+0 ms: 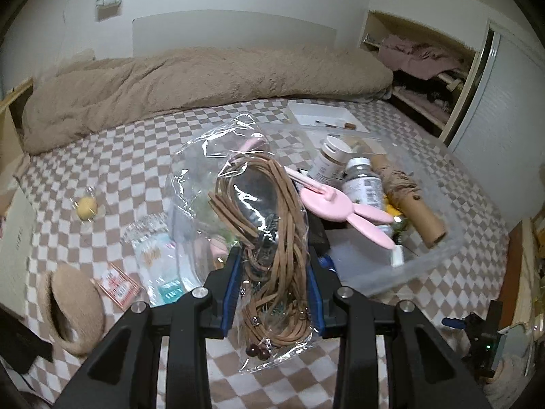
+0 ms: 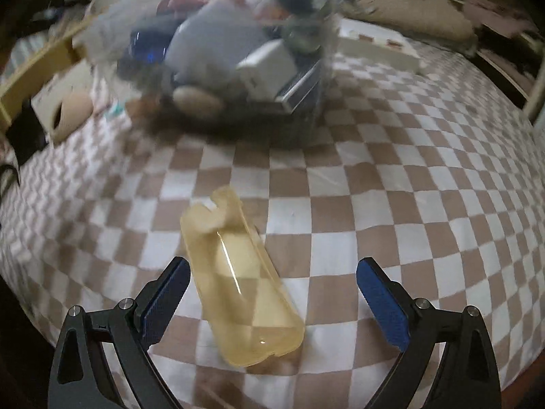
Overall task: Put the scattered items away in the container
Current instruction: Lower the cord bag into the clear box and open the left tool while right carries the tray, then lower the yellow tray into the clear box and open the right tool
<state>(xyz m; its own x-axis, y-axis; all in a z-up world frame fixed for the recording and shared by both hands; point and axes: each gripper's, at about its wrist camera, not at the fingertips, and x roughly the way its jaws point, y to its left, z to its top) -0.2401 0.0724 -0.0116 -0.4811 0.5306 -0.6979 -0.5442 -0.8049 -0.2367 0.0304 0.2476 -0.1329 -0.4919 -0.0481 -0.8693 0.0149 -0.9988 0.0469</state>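
Two hand-held grippers: left (image 1: 272, 272) clamps bagged cord (image 1: 272, 225), right (image 2: 272, 303) spread wide above yellowish case (image 2: 238, 279).

Both tools share one build. The left gripper (image 1: 274, 274) has matte black angular link arms with triangular cut-outs, round silver pivot screws at the joints, and blue textured pads lining its fingers. The right gripper (image 2: 272, 301) looks identical: black linkages, silver screws, blue ribbed pads (image 2: 383, 306).
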